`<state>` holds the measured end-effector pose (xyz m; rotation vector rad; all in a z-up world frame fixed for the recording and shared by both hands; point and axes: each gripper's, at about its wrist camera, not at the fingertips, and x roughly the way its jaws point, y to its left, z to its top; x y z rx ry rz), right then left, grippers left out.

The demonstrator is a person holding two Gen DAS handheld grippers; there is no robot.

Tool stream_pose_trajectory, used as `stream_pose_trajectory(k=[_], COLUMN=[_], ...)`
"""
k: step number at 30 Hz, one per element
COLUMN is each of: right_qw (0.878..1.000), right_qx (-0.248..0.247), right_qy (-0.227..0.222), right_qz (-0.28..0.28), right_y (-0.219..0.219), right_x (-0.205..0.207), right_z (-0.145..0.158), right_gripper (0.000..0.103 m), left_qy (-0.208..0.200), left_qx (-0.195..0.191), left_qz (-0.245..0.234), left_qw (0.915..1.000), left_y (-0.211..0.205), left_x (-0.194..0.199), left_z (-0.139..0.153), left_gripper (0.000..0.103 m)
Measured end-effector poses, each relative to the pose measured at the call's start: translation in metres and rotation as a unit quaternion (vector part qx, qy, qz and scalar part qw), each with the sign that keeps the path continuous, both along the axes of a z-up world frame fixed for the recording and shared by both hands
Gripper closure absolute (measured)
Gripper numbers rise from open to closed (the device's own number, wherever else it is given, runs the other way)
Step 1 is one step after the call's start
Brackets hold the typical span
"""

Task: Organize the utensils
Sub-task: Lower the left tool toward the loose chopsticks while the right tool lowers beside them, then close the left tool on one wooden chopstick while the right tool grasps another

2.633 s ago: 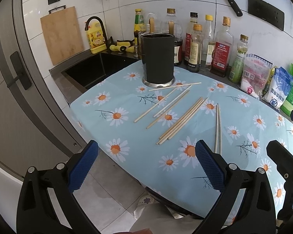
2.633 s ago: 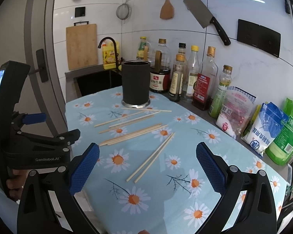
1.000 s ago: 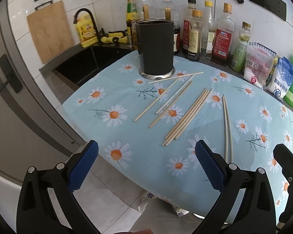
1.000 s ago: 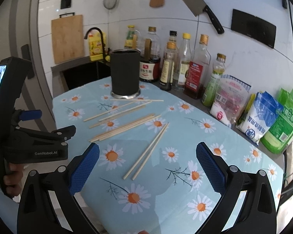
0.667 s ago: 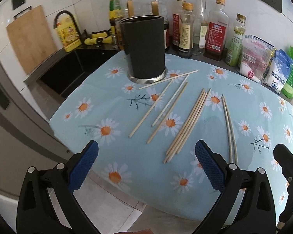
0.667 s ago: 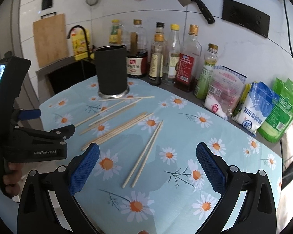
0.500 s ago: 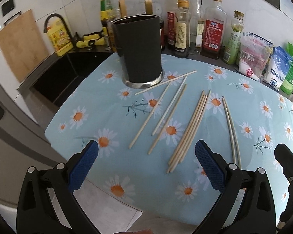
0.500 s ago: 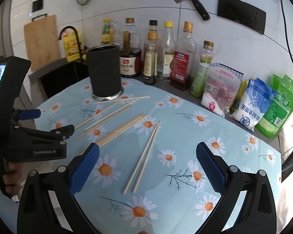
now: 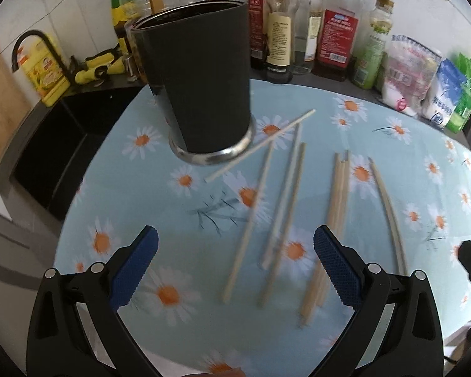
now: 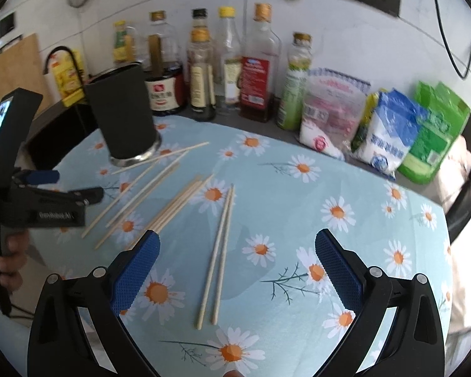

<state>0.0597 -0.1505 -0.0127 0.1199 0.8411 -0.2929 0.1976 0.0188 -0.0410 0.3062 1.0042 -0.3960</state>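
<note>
Several loose chopsticks [image 9: 279, 201] are lying flat on the daisy tablecloth [image 9: 402, 144], none in the black holder [image 9: 197, 88] yet, so this looks like the very start of the job.

Going left to right: the holder stands upright at the back left of the cloth, close to the dark sink [image 9: 50, 144]. One thin stick [image 9: 260, 146] lies slanted right at its metal base, possibly touching it. A clumsy drop into the holder, or a nudge from a gripper, could tip the holder toward the sink or roll that stick off. Next comes the fanned group of three sticks, then a tight bundle [image 9: 336, 207], then a pair [image 10: 219, 251] further right.

The left gripper [image 9: 235, 267] hangs just above the fanned sticks, blue pads spread wide, nothing between them. The right gripper [image 10: 238, 267] is the same, wide apart and empty, straddling the pair. Main risk, I'd guess: sticks are thin and flat on soft cloth, so the pads could pinch fabric, grab only one of two, or squirt a stick sideways off the table edge. The bundle's tight packing makes a clean single pick hard.

Readable text: the left gripper's body in the right view says something like "GenRobot.AI", blurred. The bottles [image 10: 257, 62] and bags [image 10: 389, 132] carry printed labels, but I can't make them out.
</note>
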Motion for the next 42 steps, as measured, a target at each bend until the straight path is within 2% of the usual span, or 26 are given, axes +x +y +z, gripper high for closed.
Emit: stream_pose_trajectory(k=[5, 9, 15, 18, 24, 35, 39, 40, 42], right_qw=[0.999, 0.996, 0.992, 0.992, 0.991, 0.990, 0.992, 0.992, 0.989], right_qx=[0.015, 0.021, 0.018, 0.013, 0.015, 0.009, 0.015, 0.023, 0.057], right_qy=[0.013, 0.041, 0.071, 0.082, 0.097, 0.119, 0.107, 0.105, 0.105], right_qz=[-0.041, -0.072, -0.099, -0.097, -0.093, -0.073, -0.072, -0.073, -0.082], right_y=[-0.009, -0.017, -0.029, -0.033, -0.041, -0.041, -0.044, -0.045, -0.053], right_x=[0.009, 0.018, 0.029, 0.035, 0.041, 0.049, 0.046, 0.045, 0.044], right_z=[-0.021, -0.042, -0.065, -0.074, -0.086, -0.097, -0.097, -0.098, -0.102], right_gripper=[0.008, 0.008, 0.008, 0.008, 0.008, 0.008, 0.008, 0.008, 0.007], left_qy=[0.005, 0.032, 0.037, 0.039, 0.081, 0.051, 0.049, 0.051, 0.055], left_qx=[0.033, 0.037, 0.045, 0.044, 0.014, -0.002, -0.003, -0.002, -0.002], left_qz=[-0.026, -0.044, -0.077, -0.090, -0.099, -0.119, -0.130, -0.134, -0.146], left_qw=[0.9991, 0.9978, 0.9953, 0.9942, 0.9917, 0.9916, 0.9904, 0.9897, 0.9877], left_y=[0.001, 0.004, 0.003, 0.002, 0.005, 0.006, 0.005, 0.004, -0.001], left_x=[0.034, 0.065, 0.087, 0.094, 0.108, 0.116, 0.118, 0.117, 0.112], left_z=[-0.017, -0.033, -0.052, -0.058, -0.065, -0.067, -0.067, -0.066, -0.063], left_gripper=[0.006, 0.006, 0.006, 0.006, 0.005, 0.004, 0.005, 0.005, 0.014])
